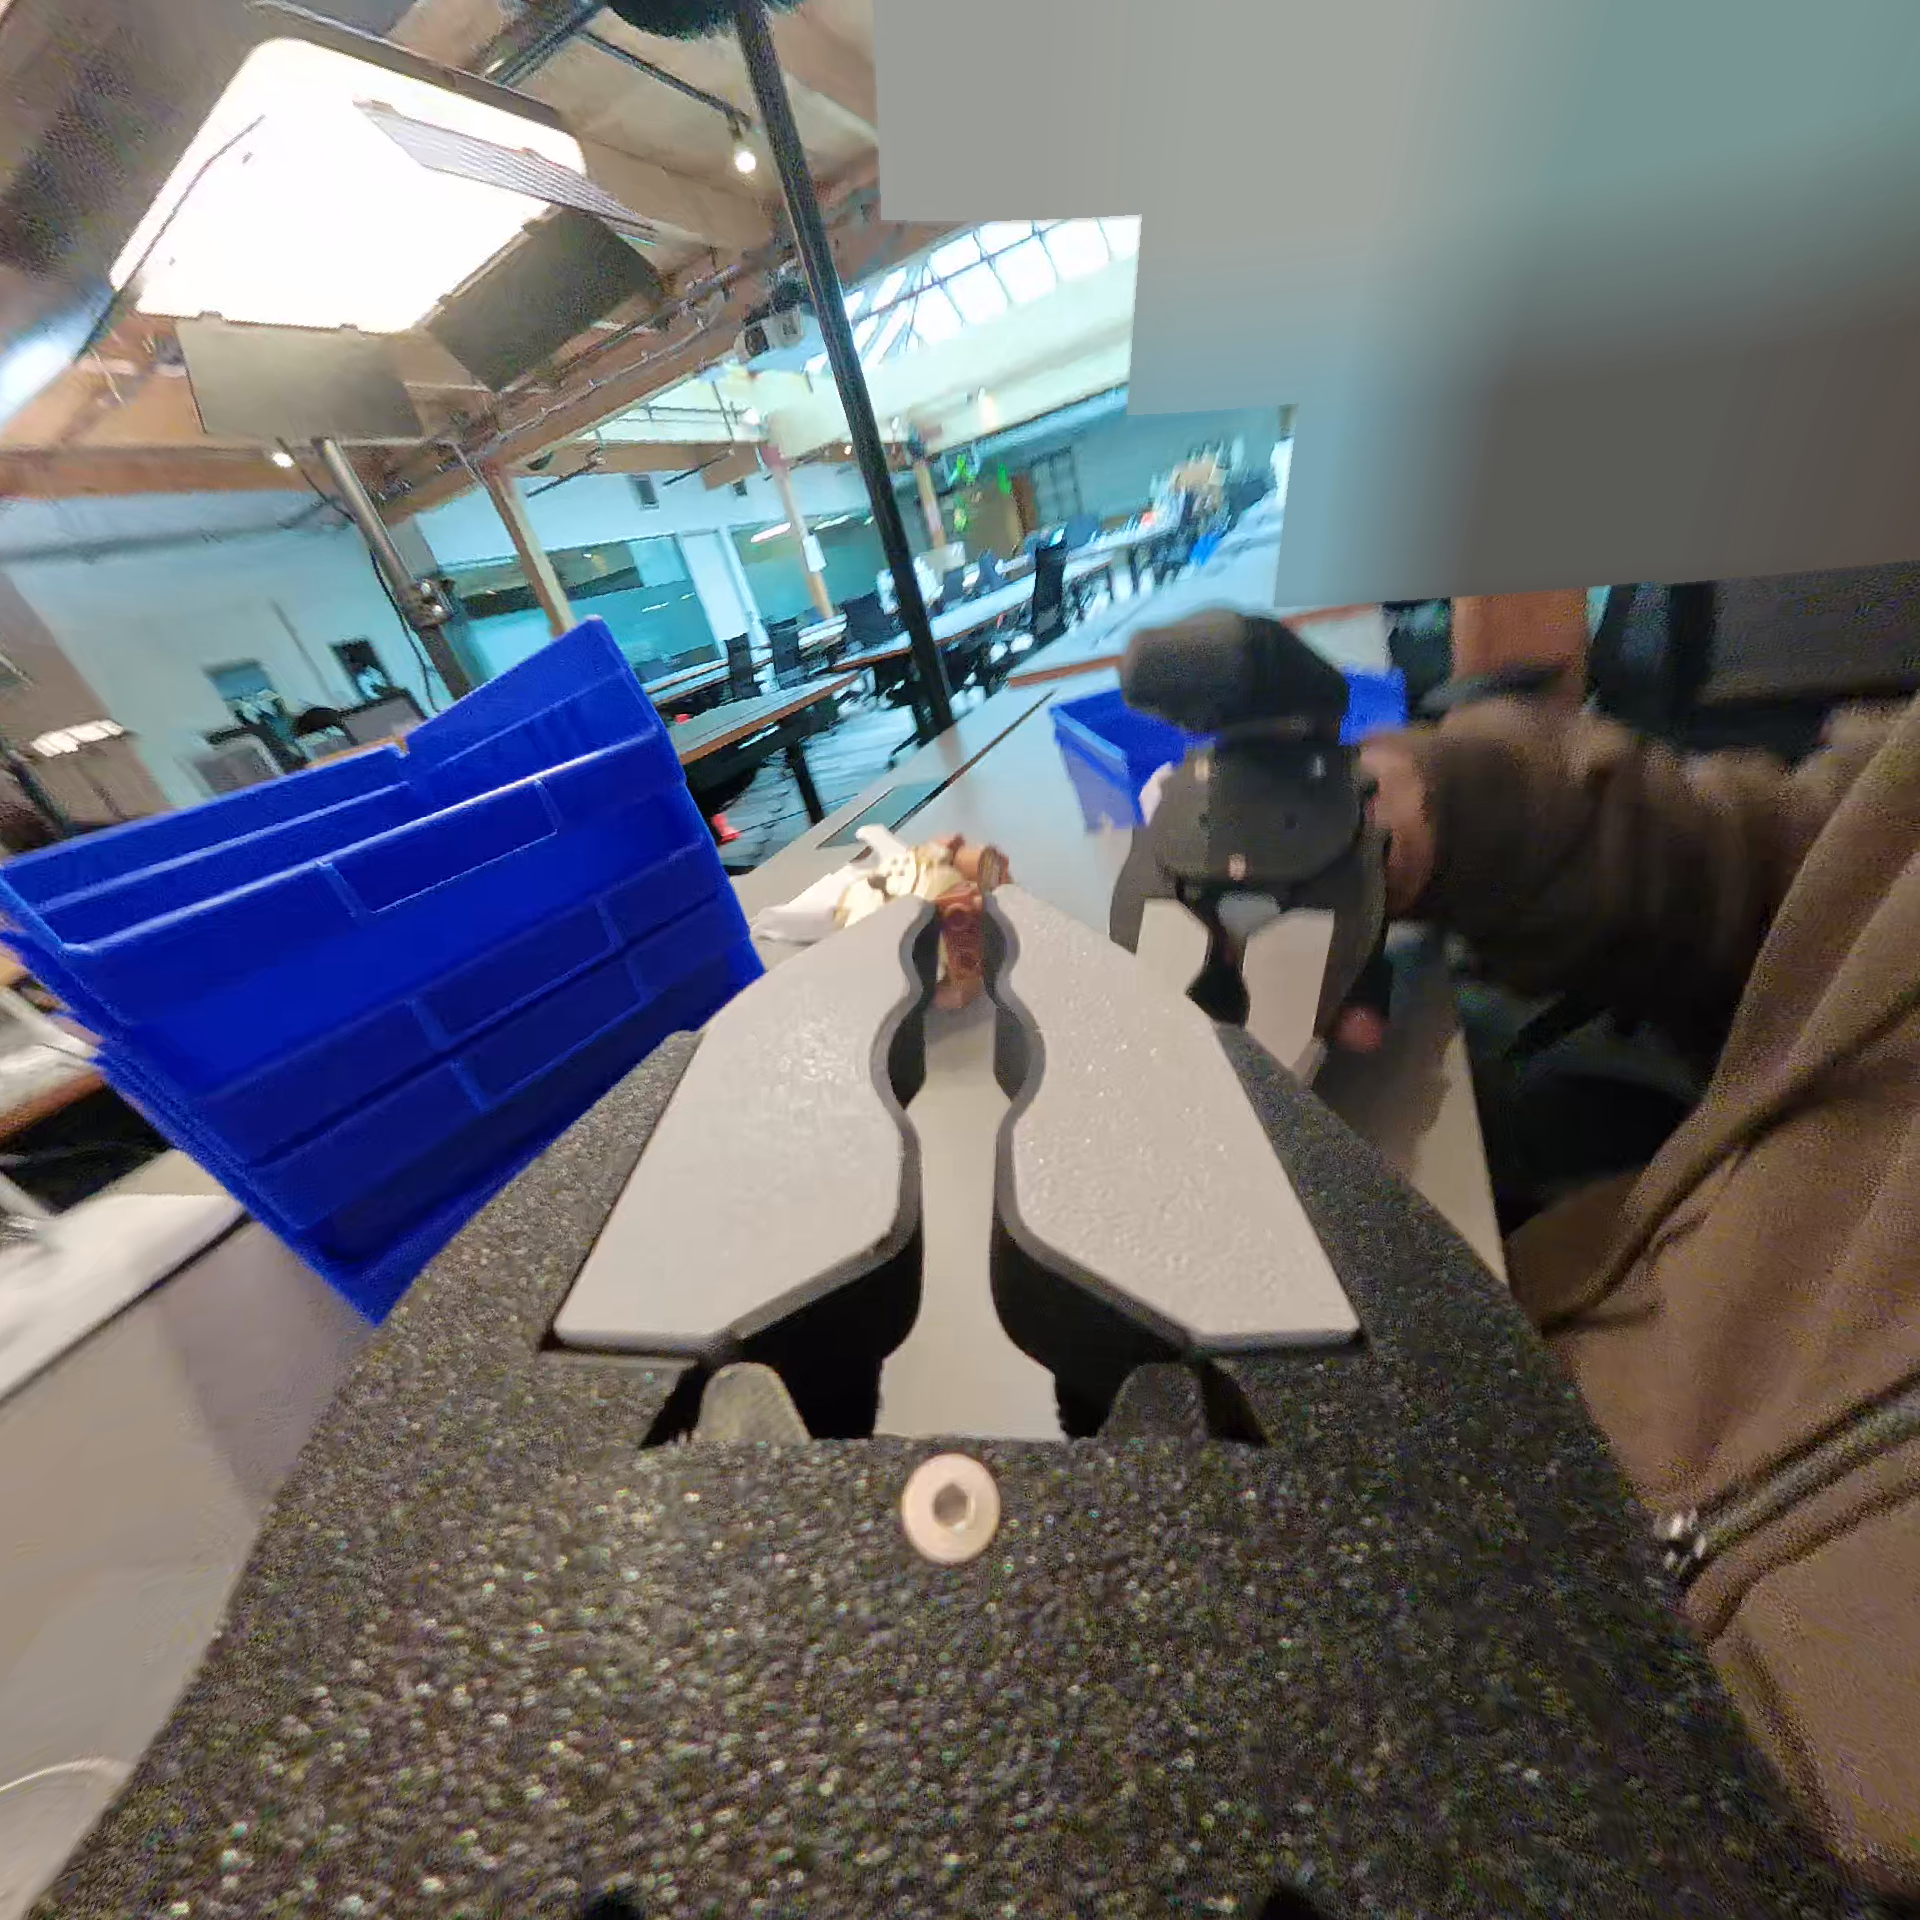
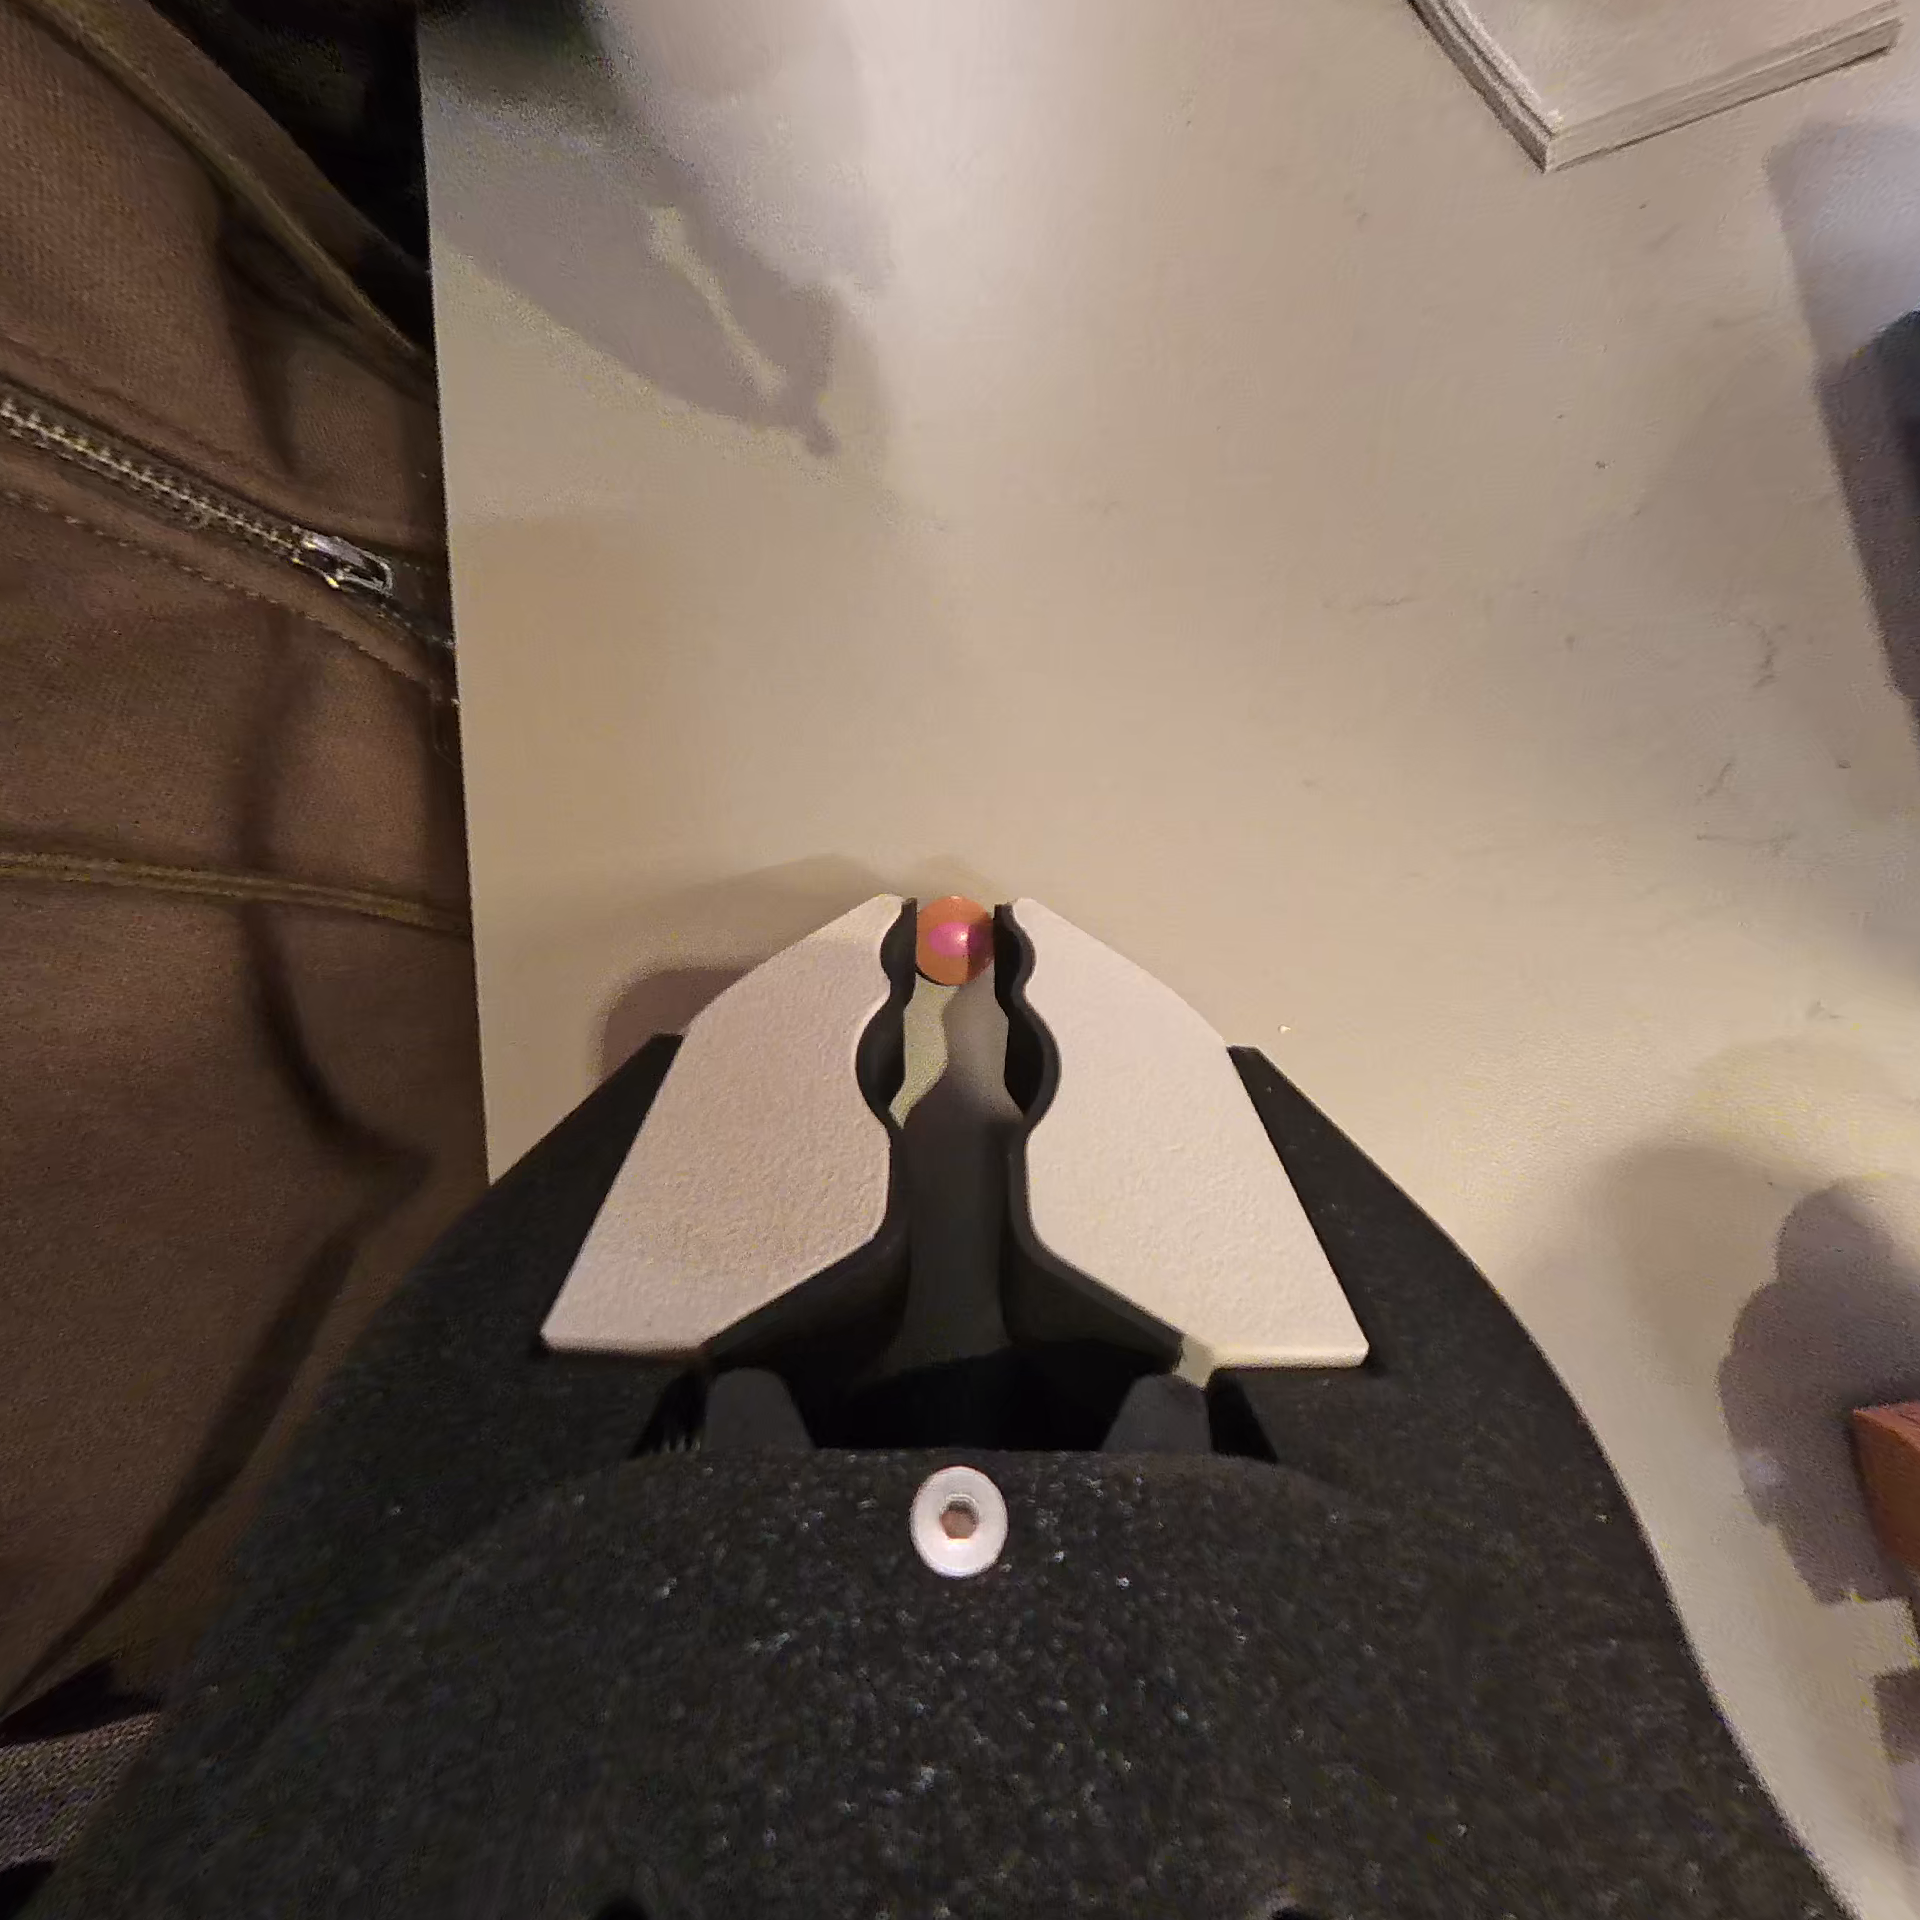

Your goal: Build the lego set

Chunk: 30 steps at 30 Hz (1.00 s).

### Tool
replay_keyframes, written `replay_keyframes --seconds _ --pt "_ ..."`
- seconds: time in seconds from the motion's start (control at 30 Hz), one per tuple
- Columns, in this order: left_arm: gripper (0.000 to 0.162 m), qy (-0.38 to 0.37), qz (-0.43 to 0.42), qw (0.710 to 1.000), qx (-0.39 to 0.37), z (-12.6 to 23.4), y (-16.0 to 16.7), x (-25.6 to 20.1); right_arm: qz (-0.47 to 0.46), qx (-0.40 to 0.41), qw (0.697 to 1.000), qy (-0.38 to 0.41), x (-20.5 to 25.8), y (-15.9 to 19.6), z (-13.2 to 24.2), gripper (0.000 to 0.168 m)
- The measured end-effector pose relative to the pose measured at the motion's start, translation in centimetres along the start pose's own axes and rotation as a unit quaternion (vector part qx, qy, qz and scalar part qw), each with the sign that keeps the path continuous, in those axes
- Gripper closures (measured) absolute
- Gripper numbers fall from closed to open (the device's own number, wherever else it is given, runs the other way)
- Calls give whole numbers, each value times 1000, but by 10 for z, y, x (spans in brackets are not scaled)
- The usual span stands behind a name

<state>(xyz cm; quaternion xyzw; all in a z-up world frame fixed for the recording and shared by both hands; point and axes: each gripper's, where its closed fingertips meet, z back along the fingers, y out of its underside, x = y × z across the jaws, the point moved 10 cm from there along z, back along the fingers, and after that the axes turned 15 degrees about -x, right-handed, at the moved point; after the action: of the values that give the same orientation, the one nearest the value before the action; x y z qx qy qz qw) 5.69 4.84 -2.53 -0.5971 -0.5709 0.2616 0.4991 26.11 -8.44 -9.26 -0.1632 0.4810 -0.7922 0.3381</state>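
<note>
Two grippers – left gripper (image 1: 961,935) near, right gripper (image 1: 1262,997) farther off. One brown lego assembly (image 1: 961,961) between left fingertips. One small orange round lego piece (image 2: 951,940) between right fingertips. Blue bins: nested stack (image 1: 395,935) beside left gripper, layers blurred, count unsure – one separate blue bin (image 1: 1117,748) behind. One white crumpled bag (image 1: 805,914). One table (image 2: 1247,623). One stack of pale boards (image 2: 1662,73) at table's far corner.

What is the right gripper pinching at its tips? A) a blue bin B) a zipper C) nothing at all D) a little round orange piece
D: in the right wrist view, the right gripper has its fingertips closed on a little round orange piece just above the pale table.
</note>
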Motion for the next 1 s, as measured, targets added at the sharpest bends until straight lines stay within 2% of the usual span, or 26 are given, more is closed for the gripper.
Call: replay_keyframes --seconds 0.07,0.13,0.3,0.4,0.5,0.7,0.83,0.9,1.0 --pt "154 -12 58 998 -20 -7 -11 19 5 0 1000 3 1 0 0 154" --pt "155 -25 70 997 -24 -22 -26 43 8 1 1000 4 1 0 -1 154" --pt "155 -93 -49 994 33 -90 -58 133 8 -1 1000 9 0 0 -2 154" --pt "154 -128 -60 984 112 -131 -47 193 7 -2 1000 11 1 0 -2 154" --pt "146 -181 -42 972 140 -141 -28 224 4 -6 1000 12 0 1 -1 154" --pt "144 -163 -72 979 98 -102 -19 196 8 -8 1000 8 -1 0 -1 154" --pt "144 -147 -45 984 88 -74 -18 169 25 -30 999 19 -2 -8 -3 155" --pt "145 -137 -37 985 97 -59 -13 152 49 -46 997 47 -6 -22 -1 155" --pt "145 -131 -36 984 113 -39 1 129 101 -93 984 118 -28 -64 13 155"
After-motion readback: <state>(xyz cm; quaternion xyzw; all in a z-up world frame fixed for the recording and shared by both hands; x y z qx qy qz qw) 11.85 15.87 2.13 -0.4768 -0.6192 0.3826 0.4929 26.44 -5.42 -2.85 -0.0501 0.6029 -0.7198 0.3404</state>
